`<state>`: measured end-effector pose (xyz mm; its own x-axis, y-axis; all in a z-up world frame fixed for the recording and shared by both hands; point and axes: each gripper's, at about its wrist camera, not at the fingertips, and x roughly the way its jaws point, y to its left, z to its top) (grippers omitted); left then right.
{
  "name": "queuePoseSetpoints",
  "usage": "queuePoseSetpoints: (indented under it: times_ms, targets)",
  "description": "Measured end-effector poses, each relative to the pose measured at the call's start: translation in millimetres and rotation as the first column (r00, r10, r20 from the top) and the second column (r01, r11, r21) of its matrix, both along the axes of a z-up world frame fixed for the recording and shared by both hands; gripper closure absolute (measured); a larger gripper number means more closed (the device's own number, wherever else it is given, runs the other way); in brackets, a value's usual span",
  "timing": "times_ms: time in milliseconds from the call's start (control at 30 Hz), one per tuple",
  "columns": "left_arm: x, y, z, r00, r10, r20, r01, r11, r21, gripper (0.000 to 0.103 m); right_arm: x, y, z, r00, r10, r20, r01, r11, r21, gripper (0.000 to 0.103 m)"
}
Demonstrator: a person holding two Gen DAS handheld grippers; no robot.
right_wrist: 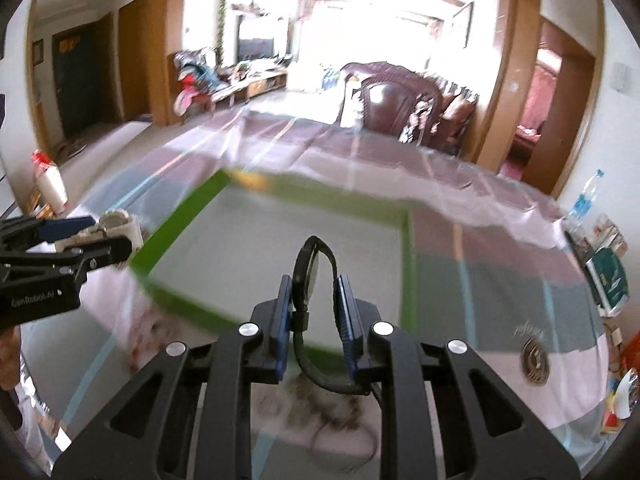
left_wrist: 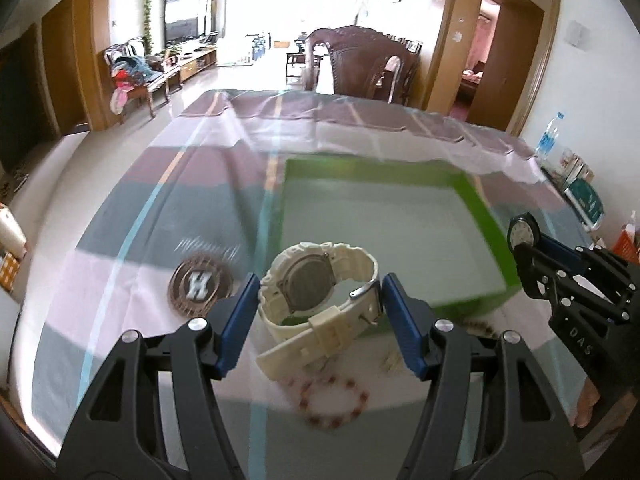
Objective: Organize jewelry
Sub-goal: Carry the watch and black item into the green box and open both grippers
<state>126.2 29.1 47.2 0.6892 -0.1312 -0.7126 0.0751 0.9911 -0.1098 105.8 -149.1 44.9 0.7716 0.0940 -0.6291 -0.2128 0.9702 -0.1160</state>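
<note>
While the left gripper [left_wrist: 318,320] clasps a cream watch [left_wrist: 316,296] by the sides of its looped strap, the right gripper [right_wrist: 313,320] is clenched on a black watch [right_wrist: 310,276], its blue pads pinching the band just below the dial. Both watches hang clear of the striped tablecloth [left_wrist: 120,200], near the front edge of the green tray [left_wrist: 472,192], which looks bare inside as far as the blur allows. On the cloth below lie a red bead bracelet [left_wrist: 334,402] and some smaller pieces too smeared to name (a thin ring-shaped thing shows under the right claw).

I would judge both watches light, with springy rubbery straps that give under the pads; the loop can squash or swivel, so the cream one may tip. The dials are the hard, scratch-prone part, so the strap beside the case is the sensible place to hold. The bead bracelet will be limp and apt to slide; it wants a pinch across its strand.
</note>
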Motion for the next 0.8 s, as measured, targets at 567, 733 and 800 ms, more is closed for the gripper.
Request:
queuePoseSetpoints:
  times_ms: [567, 733, 800]
  targets:
    - [75.8, -26.7, -40.4, 0.996, -0.026, -0.083, 0.025, 1.0, -0.006, 0.029, 60.0, -7.9, -44.8, 0.989, -0.061, -0.138, 0.067, 0.997, 0.036, 0.042]
    - [18.2, 0.2, -26.0, 0.999, 0.029, -0.017, -0.028, 1.0, 0.013, 0.029, 3.5, -44.6, -26.1, 0.994, -0.075, -0.075, 0.081, 0.993, 0.087, 0.044]
    - [-9.4, 16.0, -32.9, 0.998, 0.061, -0.016, -0.061, 0.998, 0.006, 0.04, -22.7, -58.5, -31.8, 0.994, -0.092, -0.06, 0.096, 0.993, 0.073, 0.055]
